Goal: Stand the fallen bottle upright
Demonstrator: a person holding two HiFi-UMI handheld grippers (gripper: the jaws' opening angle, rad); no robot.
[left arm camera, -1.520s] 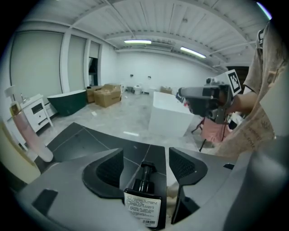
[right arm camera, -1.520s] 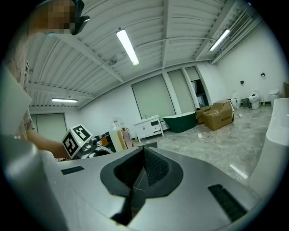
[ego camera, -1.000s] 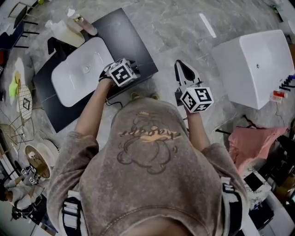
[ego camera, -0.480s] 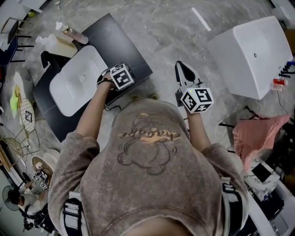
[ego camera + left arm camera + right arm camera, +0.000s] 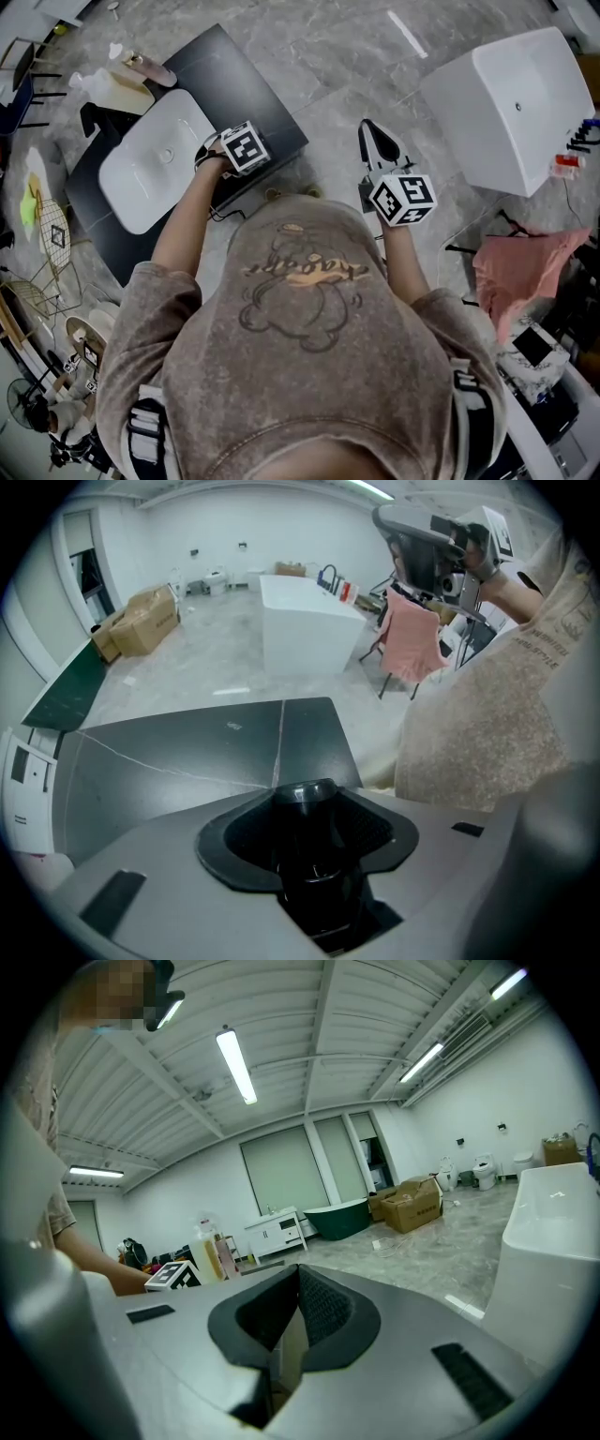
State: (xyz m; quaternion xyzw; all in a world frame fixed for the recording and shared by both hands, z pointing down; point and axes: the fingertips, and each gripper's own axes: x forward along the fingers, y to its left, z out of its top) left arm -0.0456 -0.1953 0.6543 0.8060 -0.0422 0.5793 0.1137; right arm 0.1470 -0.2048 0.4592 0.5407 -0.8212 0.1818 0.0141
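Bottle position is what the next move depends on. A dark bottle (image 5: 305, 803) sits right between the jaws of the left gripper (image 5: 307, 829), over the near edge of the black counter (image 5: 187, 752) and beside the white basin (image 5: 150, 159). Those jaws stand apart and are closing around it, and the pads do not yet seem to press on its sides. Its long axis appears to run along the line of the jaws rather than across them, with one rounded end showing just past the tips. The left hand is plainly the nearer one. The right gripper (image 5: 295, 1312) hangs well apart over the floor, with its jaw tips together and nothing between them. Much is hard to read: the bottle is black against black pads, its other end is lost in shadow at the jaw roots, and I cannot tell which end is the cap. In the head view the marker cube (image 5: 244, 148) and the hand cover the bottle completely.
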